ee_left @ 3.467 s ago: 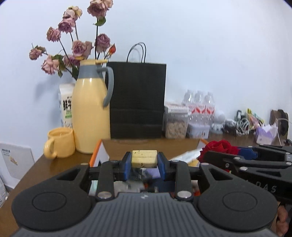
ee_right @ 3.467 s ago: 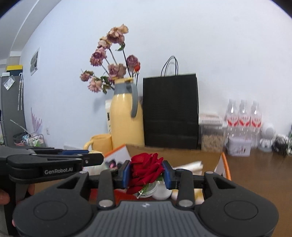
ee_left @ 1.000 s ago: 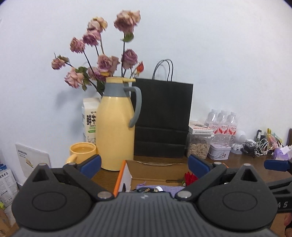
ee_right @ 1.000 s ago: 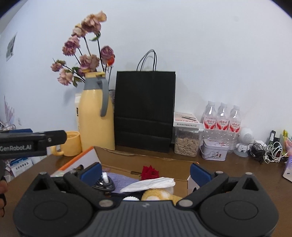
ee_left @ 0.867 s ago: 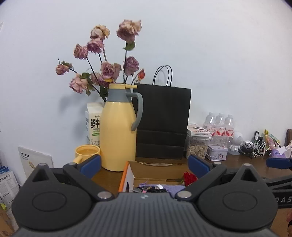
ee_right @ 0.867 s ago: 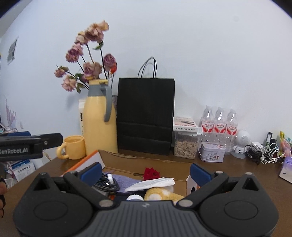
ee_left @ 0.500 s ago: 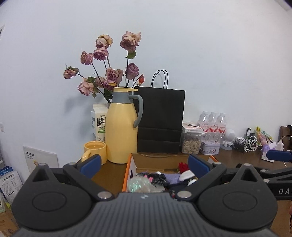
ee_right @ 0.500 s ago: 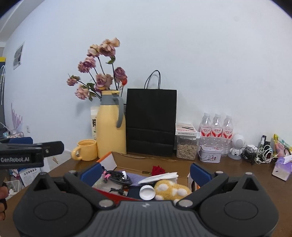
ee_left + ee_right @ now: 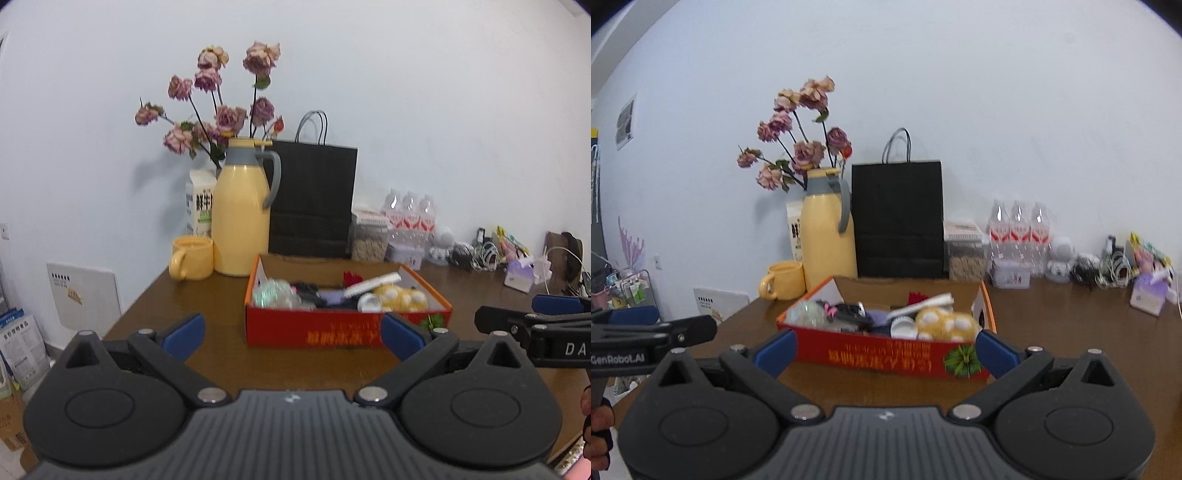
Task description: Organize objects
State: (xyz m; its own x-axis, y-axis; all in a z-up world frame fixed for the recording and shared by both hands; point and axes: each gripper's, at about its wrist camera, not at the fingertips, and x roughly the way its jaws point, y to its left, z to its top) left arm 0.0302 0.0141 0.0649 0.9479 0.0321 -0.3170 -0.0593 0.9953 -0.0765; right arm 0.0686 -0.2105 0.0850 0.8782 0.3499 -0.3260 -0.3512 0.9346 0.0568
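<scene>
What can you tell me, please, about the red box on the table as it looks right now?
The red box is a shallow, open-topped cardboard carton with an orange rim, yellow print on its front wall and a green rosette at the front right corner. It sits flat on the brown table, in front of the black bag and apart from the yellow jug. It is filled with small things: a yellow spotted plush, a white cap, dark cables, a clear wrapped item and a red flower at the back. Neither tongs touch it.
</scene>
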